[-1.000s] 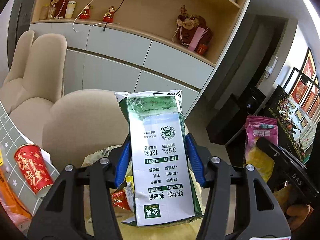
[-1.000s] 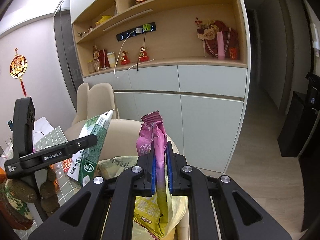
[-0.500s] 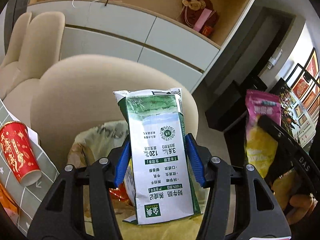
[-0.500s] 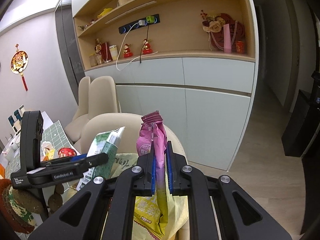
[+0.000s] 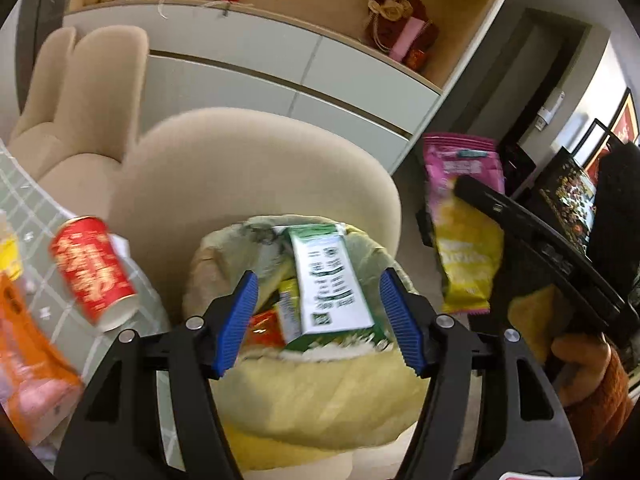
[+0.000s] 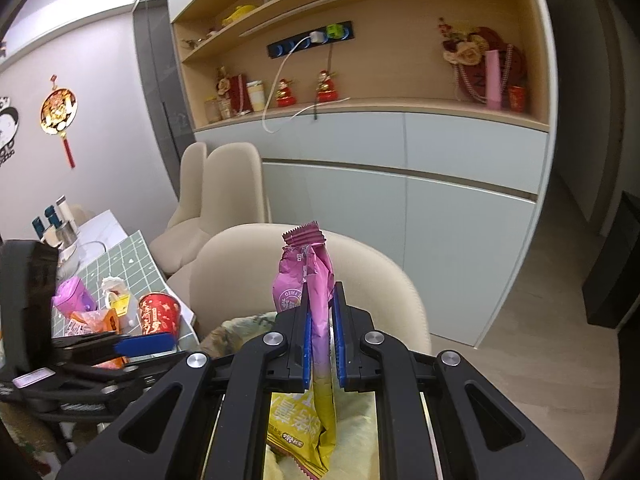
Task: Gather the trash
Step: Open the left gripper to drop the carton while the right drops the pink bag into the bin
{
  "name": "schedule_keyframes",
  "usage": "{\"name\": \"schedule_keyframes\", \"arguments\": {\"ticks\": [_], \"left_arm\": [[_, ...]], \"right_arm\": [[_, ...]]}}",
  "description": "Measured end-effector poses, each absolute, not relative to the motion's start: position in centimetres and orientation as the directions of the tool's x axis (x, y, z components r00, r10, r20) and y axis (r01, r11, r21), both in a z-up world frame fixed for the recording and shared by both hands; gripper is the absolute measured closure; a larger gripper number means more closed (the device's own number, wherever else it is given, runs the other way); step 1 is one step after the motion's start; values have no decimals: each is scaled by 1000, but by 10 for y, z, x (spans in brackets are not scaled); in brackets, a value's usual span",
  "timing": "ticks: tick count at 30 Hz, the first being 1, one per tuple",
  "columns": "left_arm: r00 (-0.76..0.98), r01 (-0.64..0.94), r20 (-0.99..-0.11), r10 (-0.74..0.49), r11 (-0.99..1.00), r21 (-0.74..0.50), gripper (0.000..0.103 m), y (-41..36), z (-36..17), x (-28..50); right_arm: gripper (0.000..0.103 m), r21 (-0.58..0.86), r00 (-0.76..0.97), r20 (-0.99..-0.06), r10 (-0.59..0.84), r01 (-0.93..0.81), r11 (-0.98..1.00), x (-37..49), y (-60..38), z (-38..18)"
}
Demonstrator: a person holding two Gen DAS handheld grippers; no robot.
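Observation:
My left gripper (image 5: 318, 316) is open, its blue pads wide apart above the trash bin lined with a yellow-green bag (image 5: 320, 392). The green-and-white milk carton (image 5: 328, 280) is free of the pads and lies in the bin's mouth among other wrappers. My right gripper (image 6: 320, 332) is shut on a pink-and-yellow snack bag (image 6: 308, 272), held upright; it also shows in the left wrist view (image 5: 460, 216) to the right of the bin. The left gripper shows at the left of the right wrist view (image 6: 144, 344).
A red paper cup (image 5: 94, 272) lies on the green checked table (image 5: 24, 184) at left, beside orange wrappers (image 5: 24, 360). A beige chair (image 5: 248, 168) stands behind the bin. Grey cabinets and shelves (image 6: 400, 152) line the back wall.
My left gripper has opened and let go of the milk carton, which has dropped into the bin. The right gripper still holds the snack bag.

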State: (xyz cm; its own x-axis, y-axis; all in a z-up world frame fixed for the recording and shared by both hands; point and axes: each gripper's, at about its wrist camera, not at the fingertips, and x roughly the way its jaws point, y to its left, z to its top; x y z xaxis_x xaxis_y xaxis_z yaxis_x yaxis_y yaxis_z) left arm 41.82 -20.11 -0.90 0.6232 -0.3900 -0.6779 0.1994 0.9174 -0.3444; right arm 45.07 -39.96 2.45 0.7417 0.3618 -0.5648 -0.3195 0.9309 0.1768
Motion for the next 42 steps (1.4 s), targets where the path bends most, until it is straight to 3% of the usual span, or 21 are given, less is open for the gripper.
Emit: {"name": "schedule_keyframes", "arguments": {"ticks": [8, 19, 24, 25, 27, 35, 42], "left_arm": [[644, 121, -687, -335, 932, -342, 43, -155, -3, 384], [647, 4, -710, -278, 933, -361, 43, -108, -12, 362], [645, -7, -716, -267, 935, -354, 43, -101, -13, 352], [648, -10, -715, -260, 937, -349, 43, -100, -12, 349], [655, -17, -714, -249, 939, -343, 43, -95, -11, 343], [676, -75, -713, -184, 946, -315, 43, -63, -11, 312], [698, -168, -711, -84, 946, -277, 43, -19, -10, 280]], "right_arm": [[93, 217, 608, -664, 435, -400, 891, 474, -357, -11], [93, 220, 511, -761, 400, -377, 900, 471, -347, -55], [90, 235, 535, -746, 396, -345, 909, 464, -354, -52], [87, 227, 548, -742, 385, -335, 914, 462, -356, -49], [70, 217, 569, -731, 376, -329, 919, 457, -357, -44], [70, 131, 652, -686, 323, -326, 936, 429, -352, -8], [70, 143, 655, -650, 384, -391, 909, 409, -321, 17]]}}
